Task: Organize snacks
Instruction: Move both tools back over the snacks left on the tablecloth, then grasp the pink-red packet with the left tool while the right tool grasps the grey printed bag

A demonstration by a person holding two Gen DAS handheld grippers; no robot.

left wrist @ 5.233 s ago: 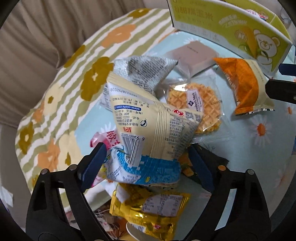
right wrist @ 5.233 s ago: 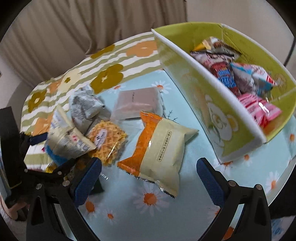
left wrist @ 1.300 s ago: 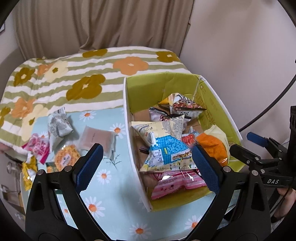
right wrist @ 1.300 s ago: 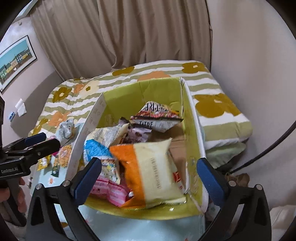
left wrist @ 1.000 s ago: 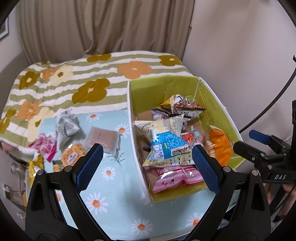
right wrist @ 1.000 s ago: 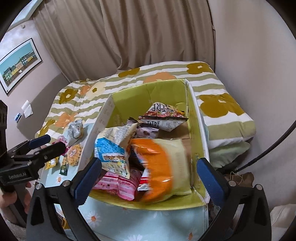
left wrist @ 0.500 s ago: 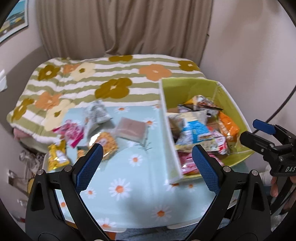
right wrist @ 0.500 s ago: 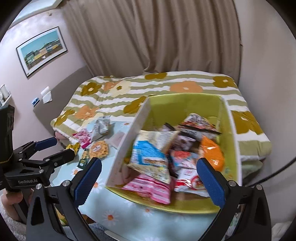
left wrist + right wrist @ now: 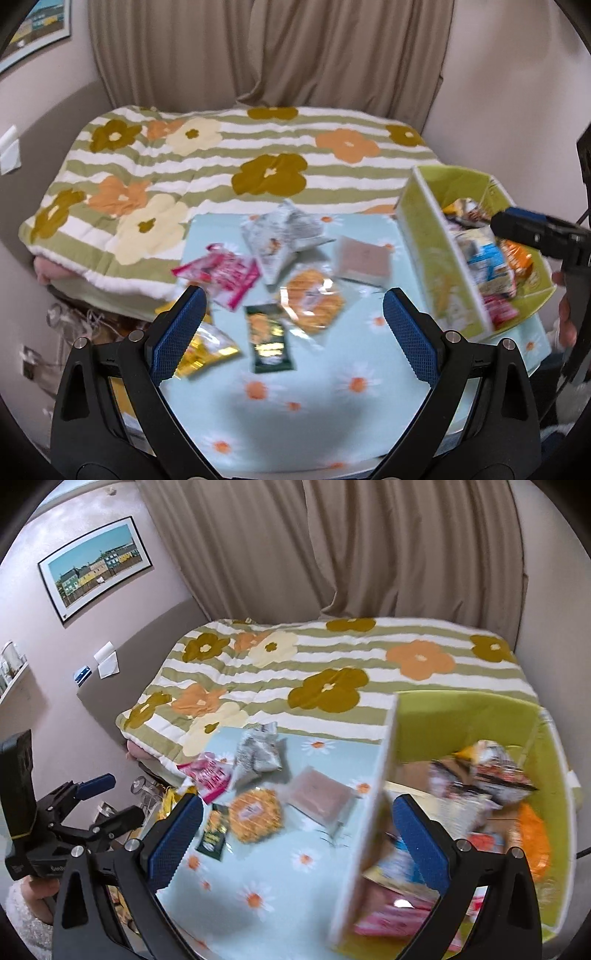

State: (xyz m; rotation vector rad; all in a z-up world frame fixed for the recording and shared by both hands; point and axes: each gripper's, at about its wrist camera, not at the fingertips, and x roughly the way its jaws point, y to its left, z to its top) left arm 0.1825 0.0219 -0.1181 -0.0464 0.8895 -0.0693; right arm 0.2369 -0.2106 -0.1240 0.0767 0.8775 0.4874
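A: Where are the snacks at this moment?

B: Many lie inside the green box (image 9: 461, 716), at the right end of the table (image 9: 314, 417). I see an orange bag (image 9: 533, 834) and a pink packet (image 9: 384, 919) in there, but the picture is blurred.

A: And outside the box?

B: 6 are on the daisy cloth: a brown packet (image 9: 364, 260) near the box wall, a round waffle in clear wrap (image 9: 312, 302), a grey and white bag (image 9: 280, 236), a pink bag (image 9: 221, 277), a dark green sachet (image 9: 269, 338) and a yellow packet (image 9: 201, 352) at the left edge of the table.

A: What do the claws hold?

B: Nothing. The left gripper (image 9: 291, 332) is spread wide above the loose snacks. The right gripper (image 9: 295, 842) is also wide, above the near wall of the box.

A: Behind the table?

B: A bed with a striped flower blanket (image 9: 332, 664), then beige curtains (image 9: 258, 51).
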